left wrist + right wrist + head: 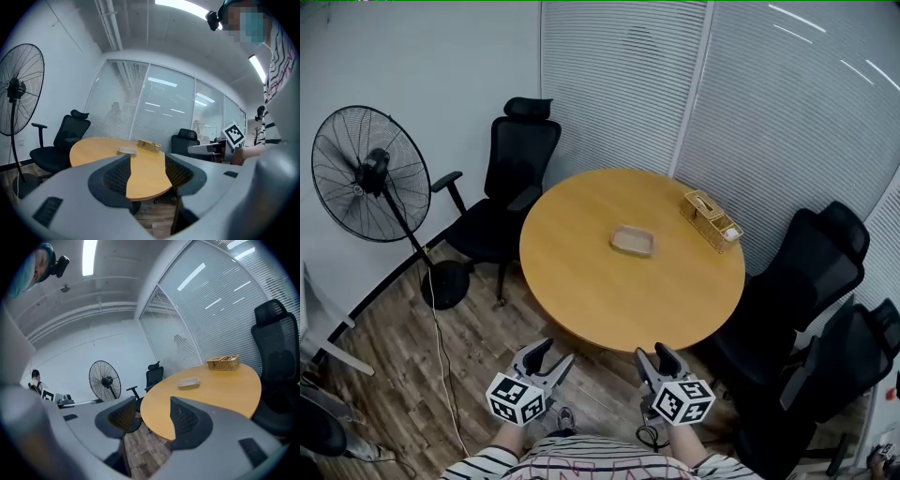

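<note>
Left gripper point(551, 356) and right gripper point(656, 356), lower centre, jaws spread and grasping nothing, just short of the near edge of the round table point(591, 300) at mid-frame. Shallow tray point(634, 241) at the tabletop's centre; wicker basket point(712, 219) toward its upper-right rim.

Bright ceiling light; fisheye edges; sharp.
</note>
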Action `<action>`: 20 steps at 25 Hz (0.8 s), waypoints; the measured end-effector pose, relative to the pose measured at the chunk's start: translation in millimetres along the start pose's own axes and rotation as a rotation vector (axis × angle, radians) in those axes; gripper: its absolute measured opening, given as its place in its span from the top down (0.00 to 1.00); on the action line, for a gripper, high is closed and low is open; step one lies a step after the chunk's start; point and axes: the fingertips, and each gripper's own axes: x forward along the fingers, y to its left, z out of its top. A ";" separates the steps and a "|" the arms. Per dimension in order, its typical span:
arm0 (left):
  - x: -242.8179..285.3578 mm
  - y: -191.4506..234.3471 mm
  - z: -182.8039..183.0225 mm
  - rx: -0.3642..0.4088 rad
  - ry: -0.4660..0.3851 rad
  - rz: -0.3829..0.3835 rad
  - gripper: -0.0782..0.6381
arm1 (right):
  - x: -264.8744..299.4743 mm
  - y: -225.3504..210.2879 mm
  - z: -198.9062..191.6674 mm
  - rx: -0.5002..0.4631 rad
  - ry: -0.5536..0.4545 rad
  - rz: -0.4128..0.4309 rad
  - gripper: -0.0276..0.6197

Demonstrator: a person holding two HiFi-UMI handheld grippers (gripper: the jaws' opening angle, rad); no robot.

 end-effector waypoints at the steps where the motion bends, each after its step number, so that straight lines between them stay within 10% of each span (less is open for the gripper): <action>1: 2.3 9.2 2.6 0.000 0.001 -0.007 0.60 | 7.8 2.2 1.9 0.003 -0.003 -0.007 0.61; 20: 86.5 114.4 19.1 -0.016 0.051 -0.151 0.60 | 99.5 -32.2 28.1 0.080 -0.064 -0.200 0.61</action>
